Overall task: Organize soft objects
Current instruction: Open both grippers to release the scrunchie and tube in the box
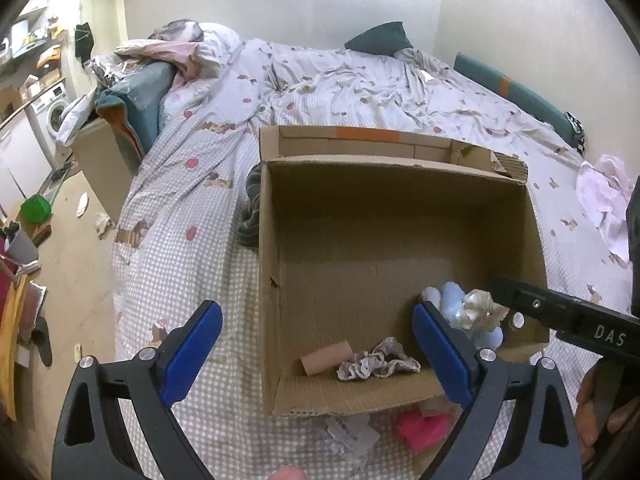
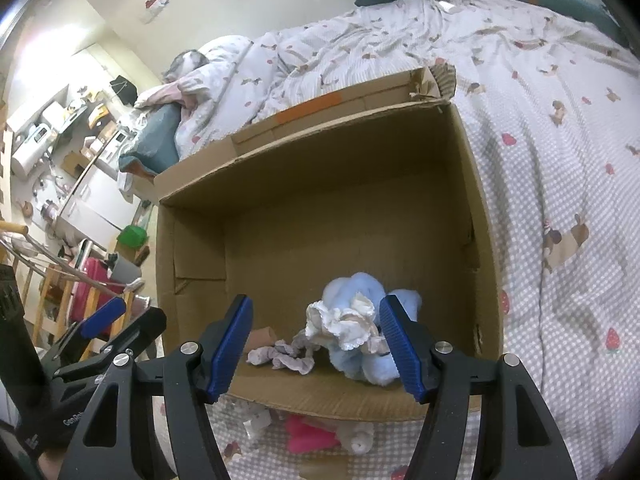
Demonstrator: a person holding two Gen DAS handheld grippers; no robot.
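Note:
An open cardboard box (image 1: pixel 400 168) stands on the bed and also shows in the right wrist view (image 2: pixel 320 148). Inside lie a light-blue plush toy with a cream frill (image 2: pixel 360 328), also in the left wrist view (image 1: pixel 468 304), a crumpled grey frilled cloth (image 1: pixel 378 362) (image 2: pixel 286 354) and a cardboard roll (image 1: pixel 326 362). My left gripper (image 1: pixel 318 348) is open and empty, over the box's near left corner. My right gripper (image 2: pixel 316 344) is open and empty above the near wall, just in front of the plush. A pink soft item (image 1: pixel 422 428) (image 2: pixel 308 434) lies on the bed before the box.
The bed carries a checked, printed duvet (image 1: pixel 192 216). A pink-white cloth (image 1: pixel 604 196) lies at its right edge, a dark striped cloth (image 1: pixel 250 208) left of the box. Crumpled paper (image 1: pixel 352 434) lies near the pink item. Cluttered floor and shelves stand at left.

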